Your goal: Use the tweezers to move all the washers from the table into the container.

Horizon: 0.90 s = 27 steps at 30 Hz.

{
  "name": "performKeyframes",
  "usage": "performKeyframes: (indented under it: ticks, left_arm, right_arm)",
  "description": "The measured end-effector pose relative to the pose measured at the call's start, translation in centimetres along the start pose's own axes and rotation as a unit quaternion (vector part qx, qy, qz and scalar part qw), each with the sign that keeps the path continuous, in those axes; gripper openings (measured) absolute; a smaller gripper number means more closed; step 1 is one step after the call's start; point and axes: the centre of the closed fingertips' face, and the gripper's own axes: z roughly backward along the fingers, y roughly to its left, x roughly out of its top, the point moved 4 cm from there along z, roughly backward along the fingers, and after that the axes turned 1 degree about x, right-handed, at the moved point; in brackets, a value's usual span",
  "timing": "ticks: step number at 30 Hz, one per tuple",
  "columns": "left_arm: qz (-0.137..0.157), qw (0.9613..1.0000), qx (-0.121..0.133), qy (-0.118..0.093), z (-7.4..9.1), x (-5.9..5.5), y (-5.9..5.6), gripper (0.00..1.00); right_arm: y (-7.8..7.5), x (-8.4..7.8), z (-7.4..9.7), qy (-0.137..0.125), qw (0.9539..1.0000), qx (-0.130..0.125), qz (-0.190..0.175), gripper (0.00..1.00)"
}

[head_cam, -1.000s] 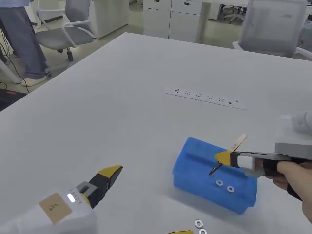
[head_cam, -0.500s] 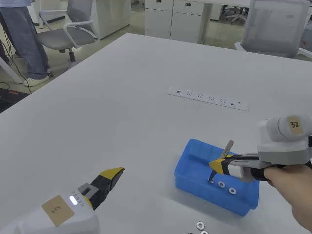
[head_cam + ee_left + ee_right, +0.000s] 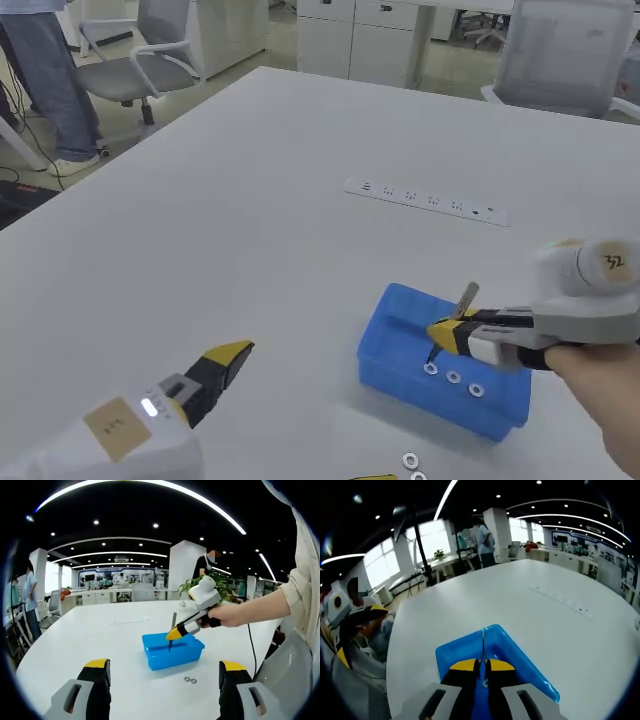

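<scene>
Hovering over blue container, right gripper is seen with jaws pinched narrow on tweezers. Tweezer tips are lowered inside container, beside three washers lying on its floor. Two more washers lie on white table, just beside container's near side. Left gripper is held well apart, jaws spread wide.

Glossy blue plastic container, shiny metal washers and tweezers, matt white table.

washer half beyond bottom edge
</scene>
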Motion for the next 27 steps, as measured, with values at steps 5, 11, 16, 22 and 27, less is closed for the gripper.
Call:
performKeyframes:
  ticks: [5,11,16,22,27]
  left_arm:
    - [0.000,1.0000,-0.001,0.000,0.0,0.0,0.0,0.91]
    - [-0.001,1.0000,-0.002,0.001,0.0,0.0,-0.1,0.91]
    - [-0.001,1.0000,-0.004,0.002,-0.1,0.0,-0.1,0.91]
    - [-0.002,1.0000,-0.005,0.003,0.0,-0.1,-0.2,0.91]
    - [-0.002,1.0000,-0.006,0.003,-0.1,-0.1,-0.2,0.91]
  right_arm:
    - [0.7,0.8,1.3,-0.016,0.9997,-0.006,0.016,0.04]
    - [2.1,1.7,2.8,-0.042,0.9988,-0.003,0.025,0.04]
    - [3.1,1.9,3.8,-0.055,0.9980,0.002,0.030,0.04]
    - [4.8,1.0,4.6,-0.054,0.9980,0.025,0.023,0.04]
    - [5.7,-0.1,4.7,-0.052,0.9978,0.041,0.007,0.04]
